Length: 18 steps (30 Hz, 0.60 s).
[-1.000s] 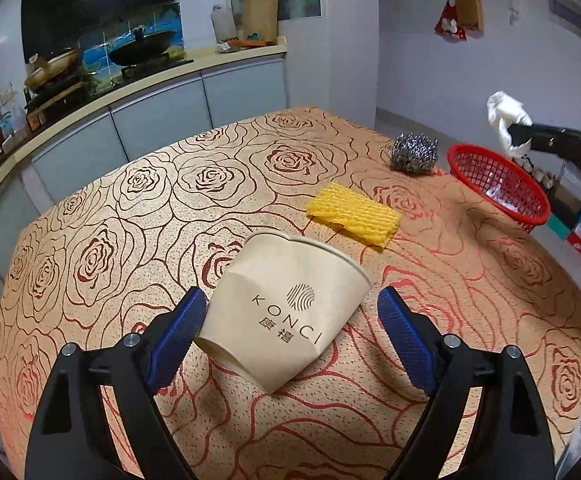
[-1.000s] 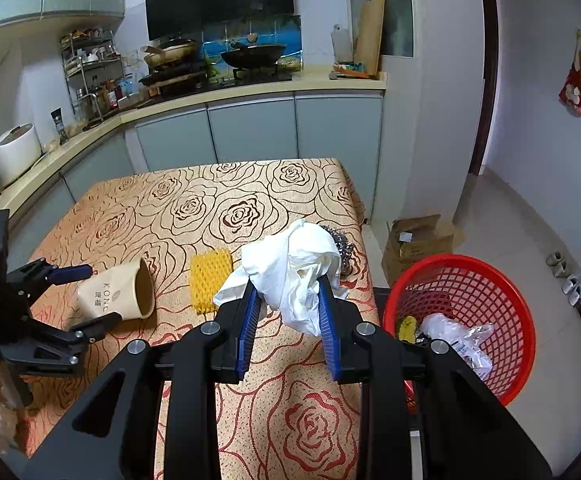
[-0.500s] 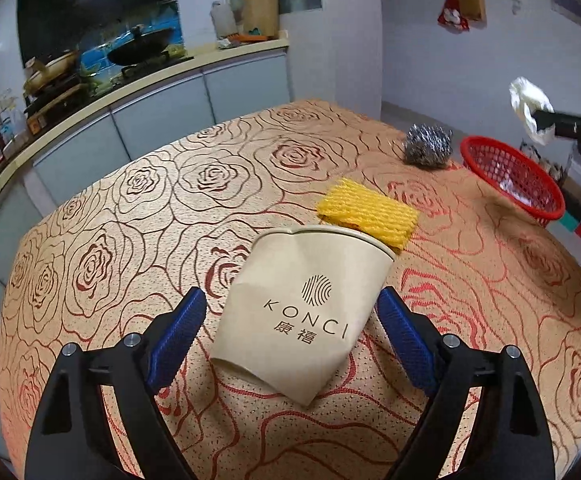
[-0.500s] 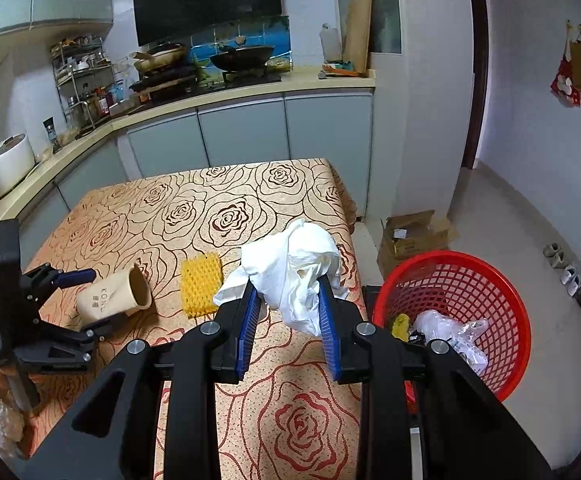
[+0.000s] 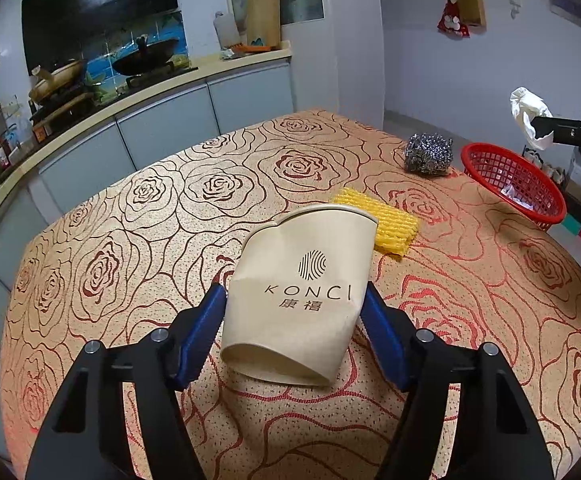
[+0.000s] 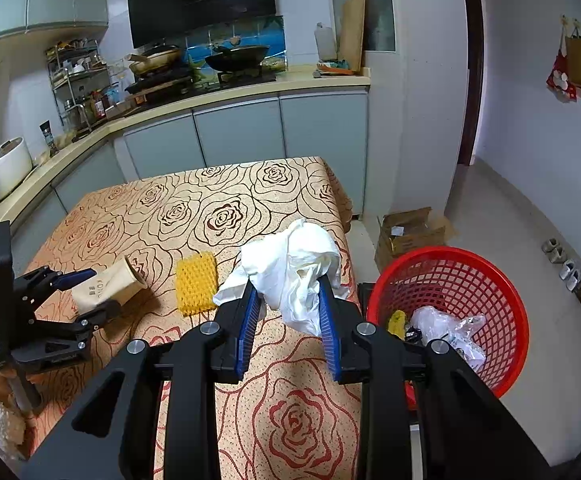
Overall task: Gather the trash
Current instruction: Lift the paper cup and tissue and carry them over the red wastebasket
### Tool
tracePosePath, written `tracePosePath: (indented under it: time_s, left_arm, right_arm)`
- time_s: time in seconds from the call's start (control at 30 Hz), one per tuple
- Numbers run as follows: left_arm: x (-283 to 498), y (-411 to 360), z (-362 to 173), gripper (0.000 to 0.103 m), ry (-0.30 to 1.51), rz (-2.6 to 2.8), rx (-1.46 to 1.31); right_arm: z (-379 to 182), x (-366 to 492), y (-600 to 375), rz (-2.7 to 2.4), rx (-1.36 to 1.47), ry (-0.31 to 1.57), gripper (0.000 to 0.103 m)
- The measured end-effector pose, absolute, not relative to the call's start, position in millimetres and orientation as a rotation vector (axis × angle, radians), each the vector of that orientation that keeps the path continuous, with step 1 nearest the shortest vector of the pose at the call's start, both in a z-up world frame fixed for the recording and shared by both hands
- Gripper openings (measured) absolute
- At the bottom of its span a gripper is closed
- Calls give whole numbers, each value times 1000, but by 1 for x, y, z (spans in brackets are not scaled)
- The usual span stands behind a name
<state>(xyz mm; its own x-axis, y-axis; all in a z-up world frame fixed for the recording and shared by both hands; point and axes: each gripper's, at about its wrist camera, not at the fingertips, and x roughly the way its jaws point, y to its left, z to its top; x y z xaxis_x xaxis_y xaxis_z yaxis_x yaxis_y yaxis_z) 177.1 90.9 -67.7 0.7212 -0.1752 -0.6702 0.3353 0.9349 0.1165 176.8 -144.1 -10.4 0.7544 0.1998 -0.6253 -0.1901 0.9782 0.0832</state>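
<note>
A beige paper cup (image 5: 302, 280) printed "KONCI" lies on its side on the rose-patterned tablecloth, mouth pointing away. My left gripper (image 5: 292, 300) is closing on it, and both blue pads touch the cup's sides. The right wrist view shows that same cup (image 6: 110, 284) in the left gripper (image 6: 90, 292). My right gripper (image 6: 286, 284) is shut on a crumpled white tissue (image 6: 294, 264), held above the table's right edge, just left of the red mesh basket (image 6: 450, 256). From the left wrist, the tissue (image 5: 526, 112) hangs above the basket (image 5: 506, 176).
A yellow foam net (image 5: 390, 220) lies just beyond the cup, and a steel wool ball (image 5: 428, 154) sits near the table's far right edge. The basket stands on the floor and holds a plastic bag (image 6: 446, 324) and other scraps. A cardboard box (image 6: 410, 232) sits behind it.
The left jaws have narrowed from wide apart until they touch the cup's sides, and the cup now lies straighter between them. The right gripper keeps its hold on the tissue and has barely moved.
</note>
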Motion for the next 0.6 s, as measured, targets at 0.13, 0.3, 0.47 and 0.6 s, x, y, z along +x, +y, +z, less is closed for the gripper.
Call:
tracePosePath:
  time_s: [0.13,0.3,0.47,0.6]
  left_arm:
    - [172,89,-58,66,687,-289,238]
    - [168,79,-40,66,649,-301,238]
    - [169,58,-19,66,603,-327,234]
    - [170,36,-4,66,567,-366,228]
  right_arm:
    - [-8,175,-149,205,23,672,28]
    - [-5,170,-163,176,41,658,28]
    - [0,163,-187,130,67,638,28]
    - [6,158,-210,85,86,619,28]
